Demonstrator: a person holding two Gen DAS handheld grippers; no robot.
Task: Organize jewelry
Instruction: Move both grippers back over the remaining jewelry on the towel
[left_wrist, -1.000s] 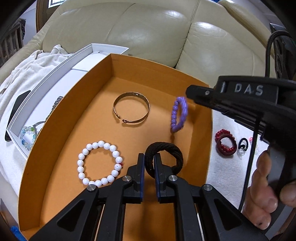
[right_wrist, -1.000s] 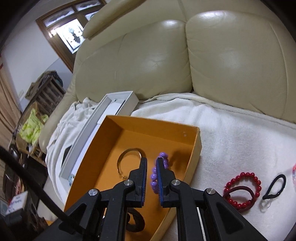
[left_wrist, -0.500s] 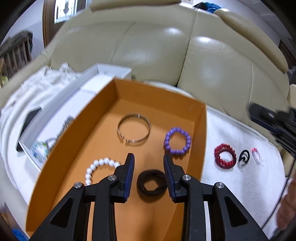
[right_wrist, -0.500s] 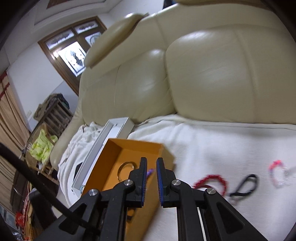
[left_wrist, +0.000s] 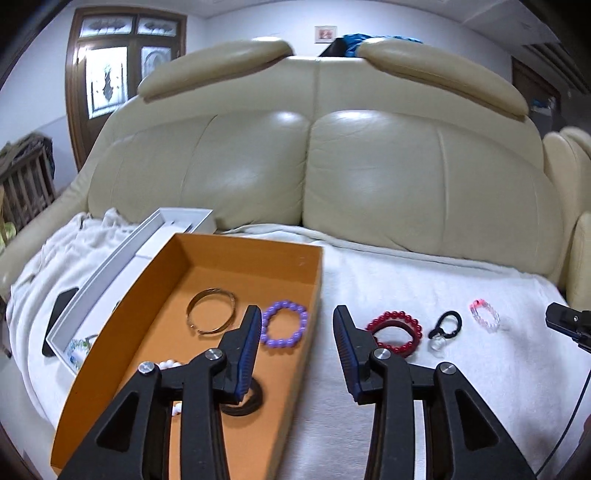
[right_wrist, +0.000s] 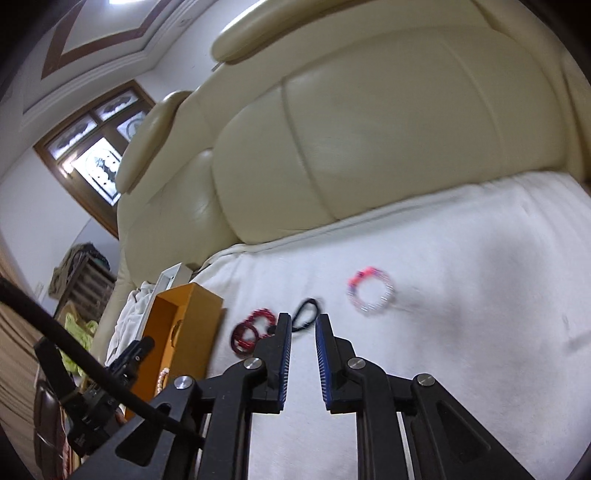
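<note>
**Four pieces boxed, three left on the blanket**

The orange cardboard box (left_wrist: 110, 365) holds four: a gold metal bangle (left_wrist: 211, 312), a purple bead bracelet (left_wrist: 284, 327), a black fabric hair tie (left_wrist: 251, 400) and a white pearl bracelet (left_wrist: 168, 365) (partly hidden). On the white blanket (left_wrist: 424, 280) wait a red bead bracelet (left_wrist: 394, 333), a small black elastic loop (left_wrist: 446, 325) and a pink-and-clear bead bracelet (right_wrist: 370, 293). The left gripper (left_wrist: 297, 328) and the right gripper (right_wrist: 303, 334) both stand parted, empty.

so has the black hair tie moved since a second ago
Yes. The black hair tie was pinched upright by the left gripper; now it lies flat on the orange box floor.
</note>
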